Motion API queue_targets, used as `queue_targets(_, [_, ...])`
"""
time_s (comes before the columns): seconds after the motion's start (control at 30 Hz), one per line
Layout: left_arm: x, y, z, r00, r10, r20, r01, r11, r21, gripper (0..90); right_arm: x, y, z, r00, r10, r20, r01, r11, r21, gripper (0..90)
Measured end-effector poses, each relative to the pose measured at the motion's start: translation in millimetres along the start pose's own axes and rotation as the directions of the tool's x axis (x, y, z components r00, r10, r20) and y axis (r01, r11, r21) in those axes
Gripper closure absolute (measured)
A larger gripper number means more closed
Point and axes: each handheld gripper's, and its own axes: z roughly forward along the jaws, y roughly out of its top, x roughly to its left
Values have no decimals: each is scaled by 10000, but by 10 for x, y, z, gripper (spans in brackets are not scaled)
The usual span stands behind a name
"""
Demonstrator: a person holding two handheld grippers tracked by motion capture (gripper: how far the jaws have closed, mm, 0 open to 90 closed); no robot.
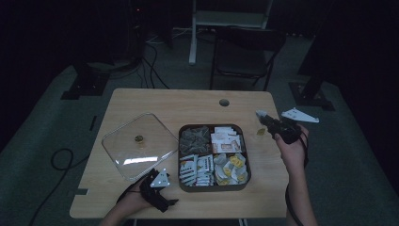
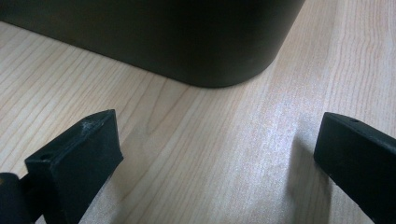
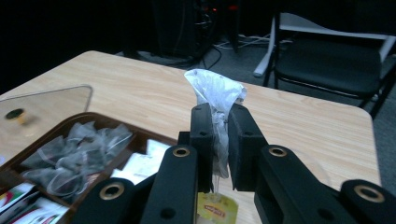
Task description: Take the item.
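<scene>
The right gripper [image 3: 219,140] has its fingers [image 3: 201,135] clamped on a tea bag [image 3: 215,91], held up over the right side of the counter [image 1: 155,101], to the right of the tray [image 1: 214,188]. In the right gripper view the bag's crumpled top sticks out above the fingers while its string runs down to a yellow tag [image 3: 217,207] hanging below. The grip looks narrow and takes only thin, soft mesh, so the main risk is the bag sliding out or tearing if the hand swings or jerks; squeezing harder could split it. The dangling tag could also catch on the tray's rim or on the packets in its compartments if the bag is carried low over them, tugging the bag loose or pulling other bags out of the dark pile at the tray's back left section. The left gripper [image 2: 215,158] rests low on the counter just beside the tray's near left corner, fingers well apart and empty; a careless nudge from it could shove the tray, and nothing else seems to steady it. The clear lid [image 1: 139,143] lies flat to the left of the tray, touching or nearly touching its edge, and a sweep of the left hand could push it off the counter.
</scene>
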Motion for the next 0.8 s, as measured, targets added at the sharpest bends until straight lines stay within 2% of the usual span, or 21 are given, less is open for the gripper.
queue_targets(0.17, [0, 0, 0, 10000, 0, 2, 0, 10000, -1, 11, -119, 15, 59, 9996, 134, 250, -133, 9999, -12, 818])
queue_targets(0.37, [-1, 0, 0, 10000, -4, 3, 4, 10000, 0, 11, -276, 16, 165, 9976, 497, 486, -496, 9988, -37, 818])
queue_targets(0.53, [0, 0, 0, 10000, -4, 3, 4, 10000, 2, 11, -385, -54, 272, 9943, 903, 561, -905, 9959, 26, 818])
queue_targets(0.63, [-1, 0, 0, 10000, -5, 3, 5, 10000, 0, 11, -478, -111, 374, 9911, 1107, 738, -1129, 9932, 266, 818])
queue_targets(0.8, [0, 0, 0, 10000, -5, 4, 5, 10000, 1, 11, -540, -167, 458, 9886, 1228, 875, -1271, 9908, 456, 818])
